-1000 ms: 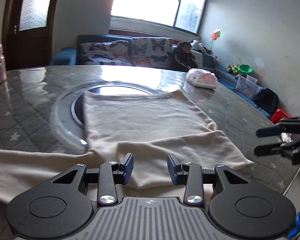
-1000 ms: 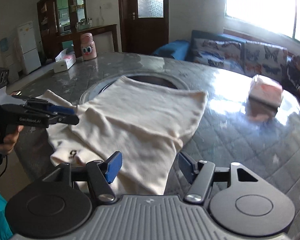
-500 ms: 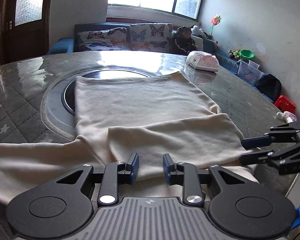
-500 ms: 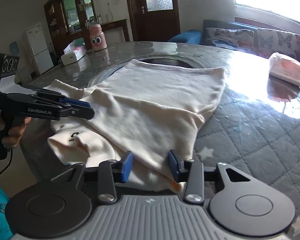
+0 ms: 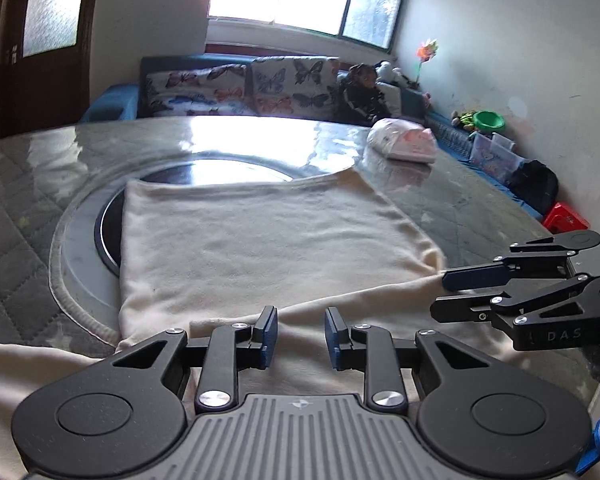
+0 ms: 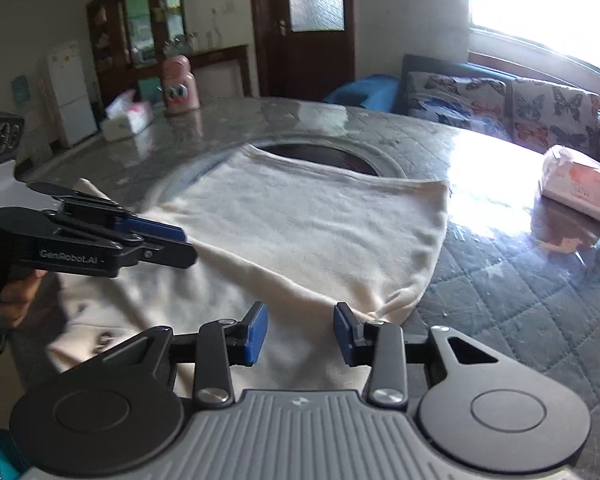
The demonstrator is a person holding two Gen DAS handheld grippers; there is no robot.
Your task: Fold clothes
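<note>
Cream garment [image 5: 268,240] is spread flat on the quilted table [image 5: 20,208], its far hem laid over the round inset at 12 o'clock, its long axis running 6 to 12; a fold is lifted along the near edge; the left gripper [image 5: 298,336] is seen with jaws narrowly parted over that fold, cloth between them, contact unclear; the right gripper [image 6: 300,334], jaws just closing, is likewise gapped above cloth at 6 o'clock.
</note>
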